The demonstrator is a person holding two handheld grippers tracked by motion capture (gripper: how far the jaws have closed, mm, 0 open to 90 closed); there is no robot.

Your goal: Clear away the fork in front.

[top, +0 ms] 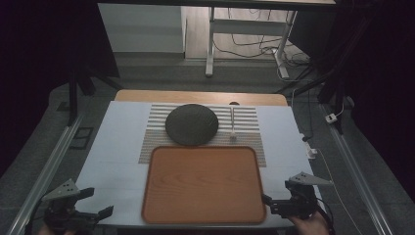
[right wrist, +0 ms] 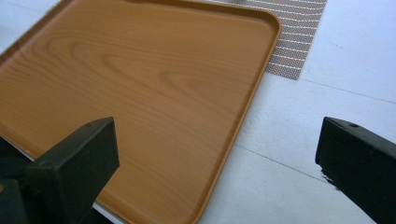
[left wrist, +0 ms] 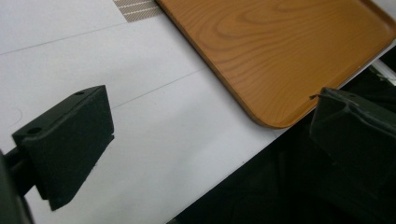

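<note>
An empty wooden tray point(top: 203, 183) lies at the table's near edge, between my two grippers. Behind it, a dark round plate point(top: 191, 125) rests on a striped placemat point(top: 249, 122), with a slender pale utensil point(top: 232, 125) to its right. My left gripper point(top: 96, 202) hovers at the front left corner, open, with nothing between its jaws. In the left gripper view point(left wrist: 210, 140) the tray's near corner point(left wrist: 280, 46) lies ahead. My right gripper point(top: 269, 204) sits at the tray's front right corner, open and holding nothing. The right gripper view point(right wrist: 217, 163) looks across the tray point(right wrist: 130, 84).
The white table top point(top: 117, 147) extends left and right of the tray. A corner of the placemat point(right wrist: 299, 32) pokes out past the tray's far side. Metal rails point(top: 46, 171) run along both sides of the table. Cables and a table frame point(top: 210, 44) are on the floor beyond.
</note>
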